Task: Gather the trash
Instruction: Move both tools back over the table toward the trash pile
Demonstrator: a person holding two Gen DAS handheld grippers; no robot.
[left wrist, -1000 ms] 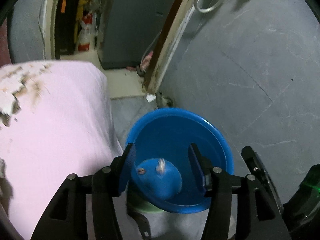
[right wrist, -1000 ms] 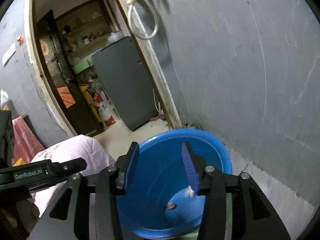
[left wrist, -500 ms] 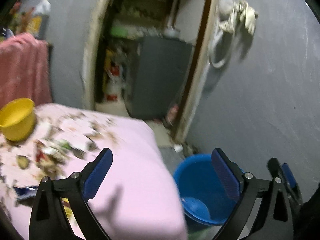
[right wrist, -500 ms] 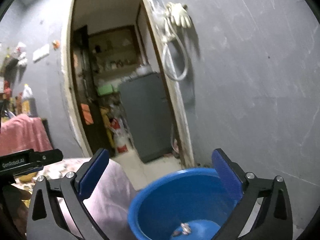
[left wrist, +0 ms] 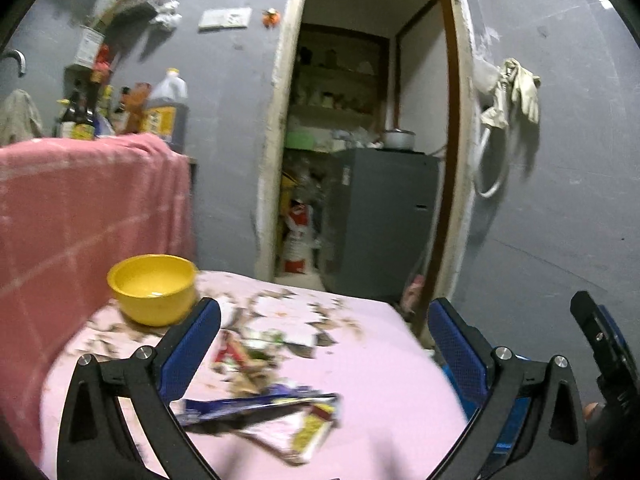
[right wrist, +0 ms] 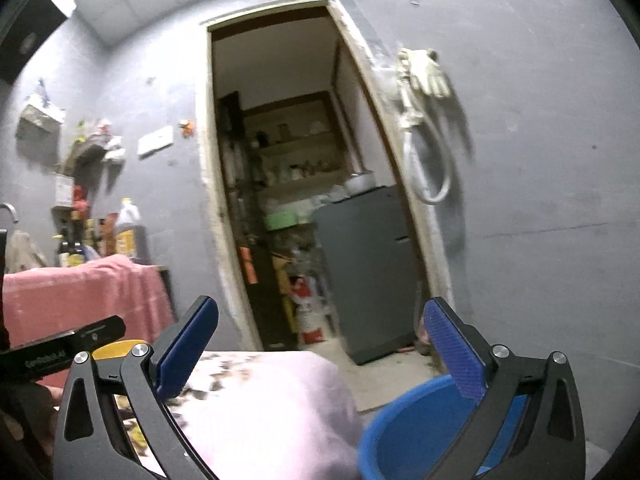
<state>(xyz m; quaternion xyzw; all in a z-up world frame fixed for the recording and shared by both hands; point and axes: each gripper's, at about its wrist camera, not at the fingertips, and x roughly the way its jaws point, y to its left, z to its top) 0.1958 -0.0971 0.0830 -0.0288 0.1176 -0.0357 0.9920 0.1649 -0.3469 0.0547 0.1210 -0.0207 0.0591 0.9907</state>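
Your left gripper (left wrist: 324, 344) hangs over the pink-covered counter (left wrist: 380, 380) with its jaws released wide and nothing between them; beneath it a blue-and-yellow wrapper (left wrist: 280, 420) lies flat, with torn paper scraps (left wrist: 280, 316) scattered between that wrapper and the yellow bowl (left wrist: 152, 288) at the counter's far left corner. Your right gripper (right wrist: 320, 346) is likewise released and empty, and the blue tub (right wrist: 416, 436) sits on the floor just beside the counter's right edge, below the right jaw.
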